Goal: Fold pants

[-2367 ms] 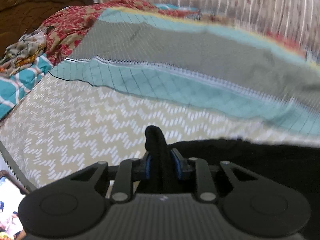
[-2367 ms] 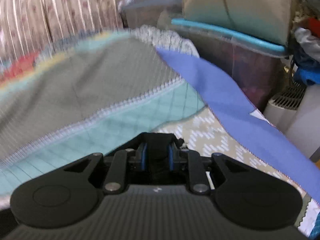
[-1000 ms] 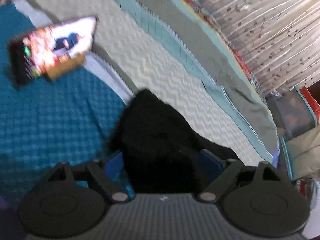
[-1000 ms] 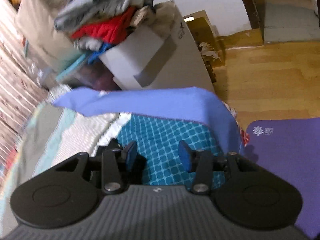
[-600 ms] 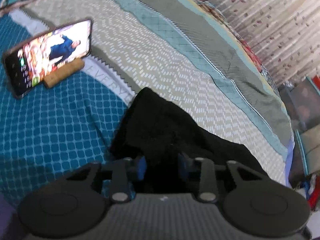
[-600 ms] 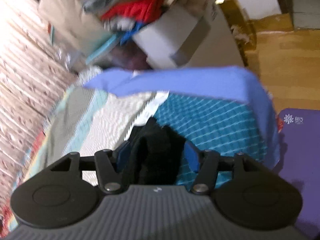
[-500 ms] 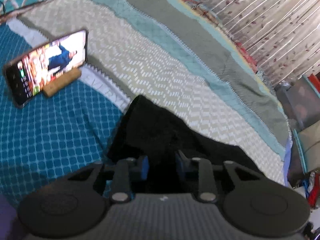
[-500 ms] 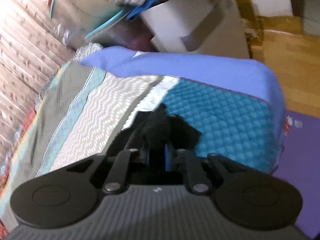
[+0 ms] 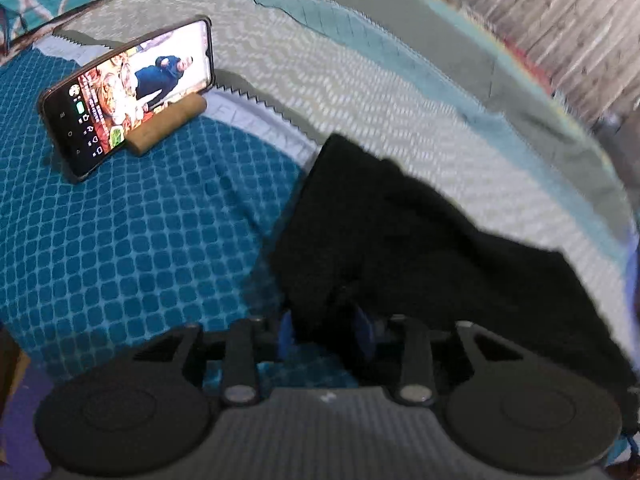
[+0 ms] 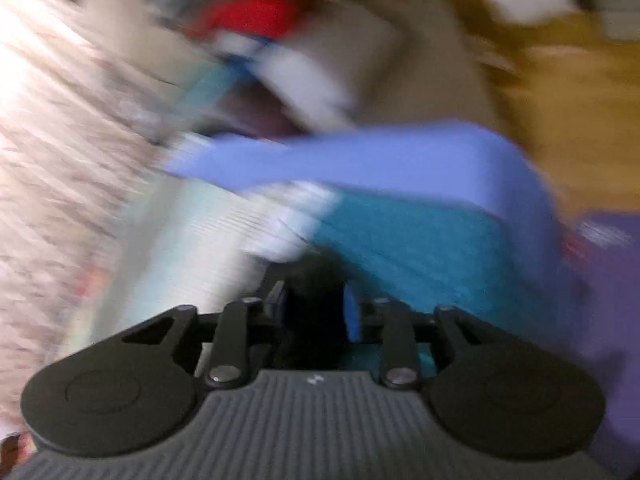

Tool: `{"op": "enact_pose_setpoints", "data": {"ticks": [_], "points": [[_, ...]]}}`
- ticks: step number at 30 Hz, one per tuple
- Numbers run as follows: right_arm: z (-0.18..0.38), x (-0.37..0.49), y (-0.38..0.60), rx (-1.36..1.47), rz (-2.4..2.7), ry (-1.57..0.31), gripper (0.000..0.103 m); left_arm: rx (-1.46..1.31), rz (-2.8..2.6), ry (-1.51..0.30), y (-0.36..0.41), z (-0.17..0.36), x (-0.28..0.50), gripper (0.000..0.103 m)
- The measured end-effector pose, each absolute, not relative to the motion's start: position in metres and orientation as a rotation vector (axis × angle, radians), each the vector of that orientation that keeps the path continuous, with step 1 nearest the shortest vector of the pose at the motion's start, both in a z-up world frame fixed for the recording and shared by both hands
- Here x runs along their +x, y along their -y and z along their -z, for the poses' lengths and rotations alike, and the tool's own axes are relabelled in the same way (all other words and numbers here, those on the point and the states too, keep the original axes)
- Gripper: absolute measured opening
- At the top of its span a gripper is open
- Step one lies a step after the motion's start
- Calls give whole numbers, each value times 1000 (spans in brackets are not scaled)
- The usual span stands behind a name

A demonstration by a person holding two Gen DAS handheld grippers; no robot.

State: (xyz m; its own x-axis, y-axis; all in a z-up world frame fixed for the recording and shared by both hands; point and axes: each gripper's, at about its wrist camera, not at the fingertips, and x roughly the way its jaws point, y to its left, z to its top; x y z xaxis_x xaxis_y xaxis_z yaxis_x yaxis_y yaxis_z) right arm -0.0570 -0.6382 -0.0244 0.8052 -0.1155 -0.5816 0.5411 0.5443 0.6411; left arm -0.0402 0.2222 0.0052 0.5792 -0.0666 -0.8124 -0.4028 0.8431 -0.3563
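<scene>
Left tongs [image 9: 324,330]: jaws part open, black cloth of the pants [image 9: 420,232] between the blue pads. Jaws have just been opening after a brief pinch half a second back; whether the pads still press the cloth cannot be told.

Right tongs [image 10: 312,300]: jaws likewise just opening, from nearly closed on a bunch of cloth half a second ago to a clear gap now. Dark cloth sits between them. Frame heavily blurred, so contact cannot be told.

Change since 2.4 s ago: then both tongs held the cloth pinched above the bed; now the pants lie down on the bed [image 9: 140,240].

Judgement: a fold has been laid down and both tongs are releasing or regripping. Next step is likely another fold or smoothing.

Position: pants lie as a dark heap straight ahead of the left tongs, across the seam between the teal checked patch and the grey zigzag patch, running off toward the right edge of the bed. Phone [image 9: 128,92] propped on a cork stand [image 9: 168,130], well apart toward the far left corner.
</scene>
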Motion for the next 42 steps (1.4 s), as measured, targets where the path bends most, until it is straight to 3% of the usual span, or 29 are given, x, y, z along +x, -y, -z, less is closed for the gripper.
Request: {"op": "enact_pose_setpoints", "data": {"ticks": [5,8,10,12,13,15,16,17,18,23,25,27,29,33,42], "points": [[-3,-67,645,861,549,-413,48,-530,-215,-945,-226,-13,-43,48],[-25,-46,644,773,475,-397,48,-528,-212,-924,-226,-22,-52,50],[-40,-14,634,660,402,-457,55,-519,-205,-900,-224,-29,-60,51],[-43,21,623,552,351,-531,73,-510,-222,-876,-227,-36,-68,52],[-42,34,618,508,347,-567,73,-512,-238,-863,-229,-39,-72,52],[-27,58,619,478,326,-665,70,-525,-282,-845,-237,-45,-77,52],[-19,64,619,480,296,-714,58,-539,-302,-838,-242,-47,-79,52],[-14,69,616,467,281,-753,23,-555,-317,-835,-246,-48,-79,52],[-17,68,614,442,283,-728,23,-572,-329,-833,-250,-49,-79,52],[-60,25,616,591,23,-239,23,-564,-334,-845,-247,-50,-63,52],[-55,40,618,599,35,-283,26,-556,-314,-849,-241,-50,-52,52],[-36,60,622,543,176,-442,40,-546,-289,-852,-232,-49,-42,52],[-20,63,630,535,330,-534,41,-529,-264,-857,-221,-47,-34,52],[-8,31,650,766,307,-461,43,-472,-230,-876,-202,-44,-25,56],[3,44,616,781,221,-575,49,-413,-180,-874,-177,-45,-6,56]]}}
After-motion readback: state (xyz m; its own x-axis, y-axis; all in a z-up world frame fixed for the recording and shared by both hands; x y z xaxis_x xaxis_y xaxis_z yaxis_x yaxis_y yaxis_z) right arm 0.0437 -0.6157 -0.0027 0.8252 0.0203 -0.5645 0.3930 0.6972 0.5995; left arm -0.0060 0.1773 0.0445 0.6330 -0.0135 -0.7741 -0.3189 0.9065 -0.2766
